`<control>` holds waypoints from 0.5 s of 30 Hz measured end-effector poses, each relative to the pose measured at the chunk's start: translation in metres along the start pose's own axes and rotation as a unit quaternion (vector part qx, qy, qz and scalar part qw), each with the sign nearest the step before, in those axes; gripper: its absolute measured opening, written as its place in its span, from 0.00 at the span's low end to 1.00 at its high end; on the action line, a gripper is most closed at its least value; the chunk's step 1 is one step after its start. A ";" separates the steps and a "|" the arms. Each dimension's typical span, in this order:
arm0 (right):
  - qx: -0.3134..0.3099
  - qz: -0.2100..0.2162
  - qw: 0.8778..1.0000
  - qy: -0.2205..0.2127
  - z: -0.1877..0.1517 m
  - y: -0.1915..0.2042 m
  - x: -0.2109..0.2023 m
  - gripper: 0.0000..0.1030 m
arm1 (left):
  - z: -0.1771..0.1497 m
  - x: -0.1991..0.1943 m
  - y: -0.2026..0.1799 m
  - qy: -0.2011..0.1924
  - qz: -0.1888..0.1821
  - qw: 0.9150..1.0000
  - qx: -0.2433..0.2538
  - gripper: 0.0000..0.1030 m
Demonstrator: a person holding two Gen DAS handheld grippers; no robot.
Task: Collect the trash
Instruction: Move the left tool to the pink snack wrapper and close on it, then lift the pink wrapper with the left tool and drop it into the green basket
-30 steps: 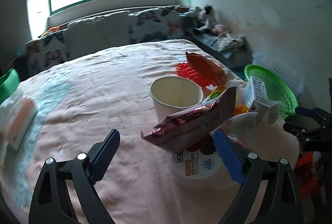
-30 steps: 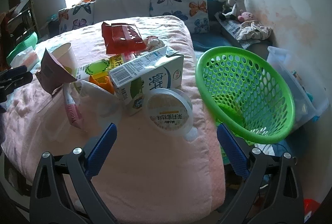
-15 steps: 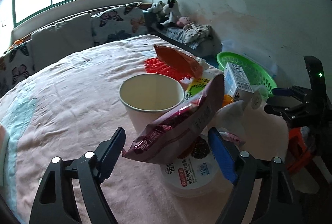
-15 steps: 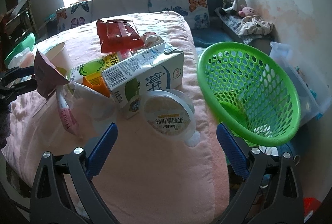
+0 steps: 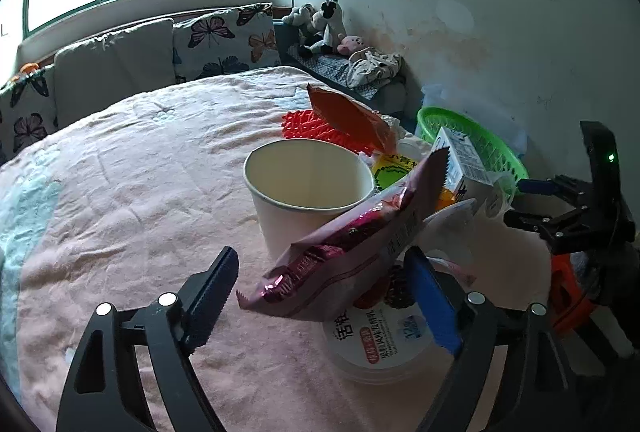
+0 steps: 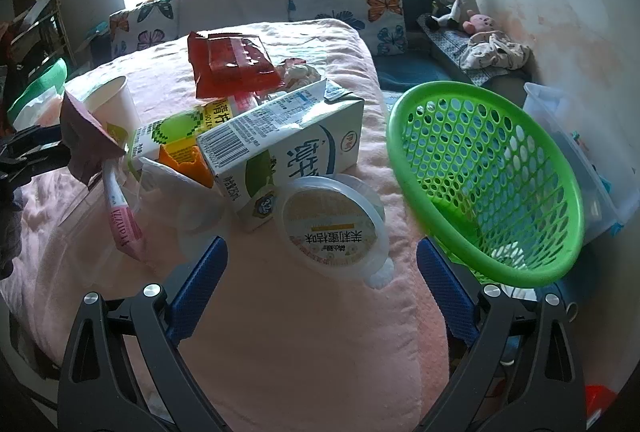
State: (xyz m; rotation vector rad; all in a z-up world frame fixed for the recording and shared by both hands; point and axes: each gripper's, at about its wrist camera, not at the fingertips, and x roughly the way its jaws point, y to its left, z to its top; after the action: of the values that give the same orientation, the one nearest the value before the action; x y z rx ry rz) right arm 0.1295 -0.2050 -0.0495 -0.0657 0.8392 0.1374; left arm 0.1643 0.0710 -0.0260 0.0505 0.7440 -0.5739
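Left claw (image 5: 320,296): jaws apart and opening, with the purple snack wrapper (image 5: 348,252) between them, leaning on the paper cup (image 5: 308,192). Right claw (image 6: 322,296): wide, empty, near the yogurt tub (image 6: 332,228). Green basket (image 6: 488,180) at the bed's (image 6: 280,332) right edge.

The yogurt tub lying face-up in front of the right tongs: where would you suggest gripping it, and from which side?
Probably across the round rim of the yogurt tub, coming down from above on the near side. It lies flat and lid-up on the pink blanket, so only its rim edges are exposed. The milk carton crowds its far side; the open right tongs already straddle the near edge.
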 end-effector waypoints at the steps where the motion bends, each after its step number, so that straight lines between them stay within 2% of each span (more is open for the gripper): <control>1: 0.000 -0.001 1.000 0.000 0.000 0.000 0.000 0.92 | 0.000 0.001 0.000 0.000 -0.002 1.000 0.001 0.81; 6: 0.001 -0.003 1.000 0.001 0.001 -0.001 0.003 0.92 | -0.001 0.008 -0.001 0.009 -0.007 1.000 0.015 0.82; 10: 0.001 -0.003 1.000 0.001 0.001 -0.002 0.003 0.92 | -0.003 0.009 -0.009 0.012 -0.014 0.999 0.029 0.67; 12: 0.001 -0.004 1.000 -0.002 0.001 -0.003 0.003 0.92 | -0.005 0.008 -0.014 0.012 -0.009 0.999 0.038 0.61; 15: 0.004 -0.003 1.000 -0.005 0.001 -0.005 0.004 0.92 | -0.008 0.007 -0.018 0.017 -0.001 0.999 0.040 0.47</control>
State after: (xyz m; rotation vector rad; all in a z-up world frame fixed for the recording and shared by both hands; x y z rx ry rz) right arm 0.1335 -0.2093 -0.0513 -0.0596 0.8292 0.1295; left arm 0.1541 0.0546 -0.0337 0.1332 0.7543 -0.6064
